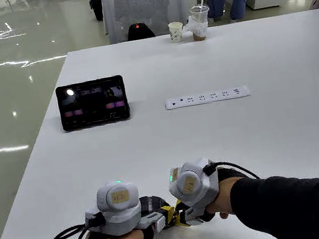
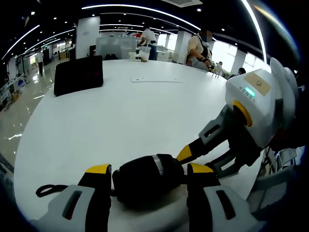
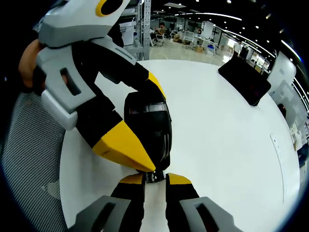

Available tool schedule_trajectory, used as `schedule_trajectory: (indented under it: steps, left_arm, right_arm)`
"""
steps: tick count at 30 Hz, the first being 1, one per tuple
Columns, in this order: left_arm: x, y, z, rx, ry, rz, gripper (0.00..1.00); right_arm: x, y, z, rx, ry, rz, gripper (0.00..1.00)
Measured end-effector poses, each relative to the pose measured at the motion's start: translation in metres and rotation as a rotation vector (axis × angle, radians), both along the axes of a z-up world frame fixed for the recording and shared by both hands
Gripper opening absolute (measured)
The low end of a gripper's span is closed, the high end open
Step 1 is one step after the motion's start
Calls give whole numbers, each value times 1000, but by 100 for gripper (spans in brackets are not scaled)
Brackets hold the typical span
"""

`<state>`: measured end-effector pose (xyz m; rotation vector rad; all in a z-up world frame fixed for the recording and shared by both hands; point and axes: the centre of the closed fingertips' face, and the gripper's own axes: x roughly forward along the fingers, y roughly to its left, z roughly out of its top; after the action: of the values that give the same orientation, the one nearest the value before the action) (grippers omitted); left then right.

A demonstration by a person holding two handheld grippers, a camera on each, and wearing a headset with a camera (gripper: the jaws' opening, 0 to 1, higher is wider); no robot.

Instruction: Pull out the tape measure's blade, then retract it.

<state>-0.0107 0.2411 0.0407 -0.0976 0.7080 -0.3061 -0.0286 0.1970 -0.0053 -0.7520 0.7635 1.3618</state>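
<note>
We find the tape measure (image 1: 152,205) at the near edge of the white desk (image 1: 270,126), between the two tools, its black case resting on the desktop. The left tool (image 2: 149,169) holds the case across its sides, and its yellow-tipped jaws are spread to the case's width and touching it. A black wrist strap (image 2: 48,189) trails from the case onto the desk. The right tool (image 3: 155,180) meets the case from the opposite side. Its jaws stand narrow, and the yellow tips pinch a small blade tab (image 3: 155,176) at the case's edge. The blade is not yet drawn out. In the head view the left tool (image 1: 157,218) and right tool (image 1: 180,216) point at each other, tips nearly touching. Well beyond them a dark tablet (image 1: 92,102) stands propped, with a white power strip (image 1: 207,97) lying flat to its right. At the far edge we note a paper cup (image 1: 176,31) beside a plastic cup (image 1: 199,19).
</note>
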Motion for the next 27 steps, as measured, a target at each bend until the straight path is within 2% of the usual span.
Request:
schedule_trajectory:
  steps: [2,4,7,10,13,14,15,16,17,19,21,22,24,27]
  left_arm:
    - [-2,3,5,-18,-7,-6,59]
    - [-3,6,7,-2,-23,-20,60]
    - [-6,11,9,-16,-32,-29,64]
    - [-10,13,8,-46,-15,-48,68]
    - [-14,17,7,-47,-15,-60,73]
    - [-16,18,7,-57,-15,-65,75]
    - [-19,9,8,-126,-6,-99,78]
    - [-20,7,9,-147,-5,-105,83]
    - [-23,10,6,-150,6,-103,87]
    - [-28,10,5,-135,-8,-145,90]
    - [-31,12,3,-123,-16,-150,98]
    - [-35,13,2,-115,-11,-170,99]
    - [-39,11,5,-130,-28,-203,99]
    - [-43,18,4,-98,-36,-214,99]
  right_arm:
    - [0,0,6,22,2,-13,14]
    - [0,-2,10,40,2,-27,14]
    - [0,-7,13,49,1,-42,14]
    - [0,-12,17,67,5,-69,14]
    - [-1,-17,22,88,8,-92,15]
    - [-1,-18,23,93,8,-99,16]
    - [-2,-21,25,100,10,-110,16]
    - [-2,-22,26,102,11,-115,16]
    - [-2,-25,27,107,12,-127,17]
    - [-4,-29,32,121,13,-147,18]
    - [-5,-34,35,134,13,-163,19]
    - [-5,-36,36,138,12,-169,20]
    - [-5,-43,38,144,6,-180,22]
    - [-3,-53,43,164,1,-216,24]
